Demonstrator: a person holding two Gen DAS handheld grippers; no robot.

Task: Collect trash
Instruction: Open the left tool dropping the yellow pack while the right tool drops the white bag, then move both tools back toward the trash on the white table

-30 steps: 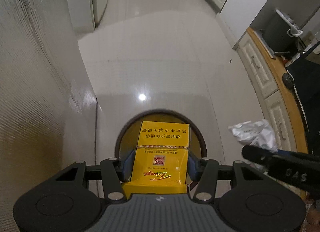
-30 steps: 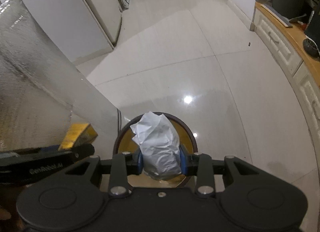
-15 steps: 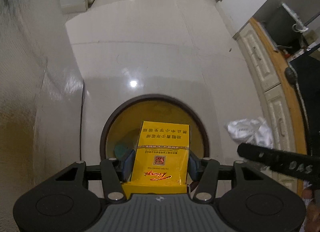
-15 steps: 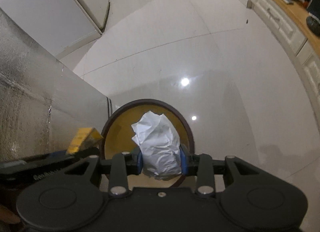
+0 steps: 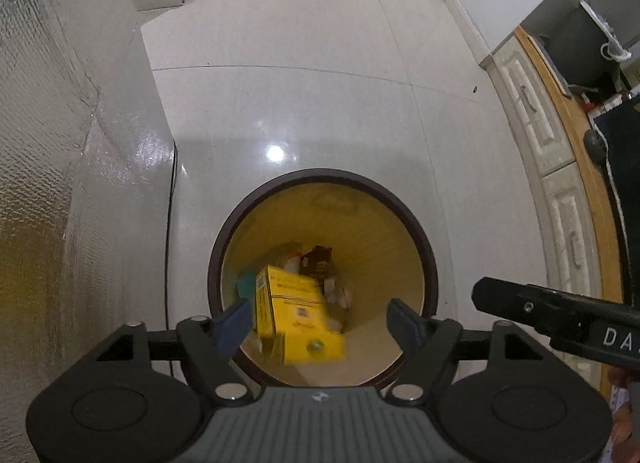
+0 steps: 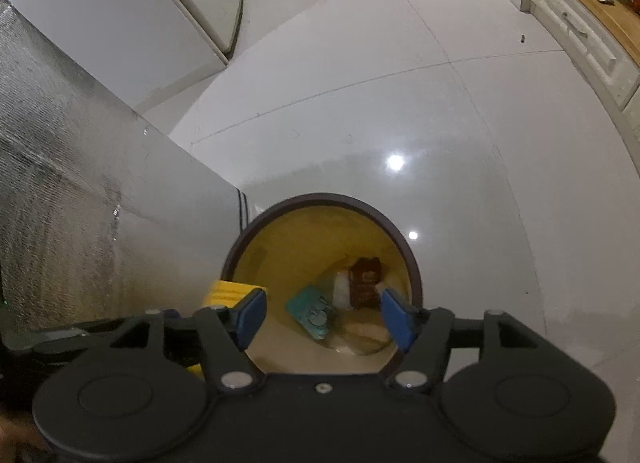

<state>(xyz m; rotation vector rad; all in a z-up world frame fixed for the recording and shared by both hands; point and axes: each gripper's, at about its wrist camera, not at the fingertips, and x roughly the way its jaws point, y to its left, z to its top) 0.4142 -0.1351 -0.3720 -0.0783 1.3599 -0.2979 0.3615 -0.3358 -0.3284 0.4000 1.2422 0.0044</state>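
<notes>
Risk entry: left gripper (image 5: 320,321) and right gripper (image 6: 322,317) both spreading, nothing pinched, over the round waste bin (image 5: 430,263); yellow cigarette pack (image 5: 298,313), seemingly mid-fall and blurred, could catch the rim and land on the floor.

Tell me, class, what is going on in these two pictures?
A person holds two grippers over a round bin on a tiled floor, collecting trash. The left gripper is opening its jaws, and a yellow box, blurred, hangs free between them above the bin's mouth, no pad pressing on it. The right gripper is opening too, with nothing between its jaws. At the bottom of the bin lie a teal packet and a brown packet among other scraps.
</notes>
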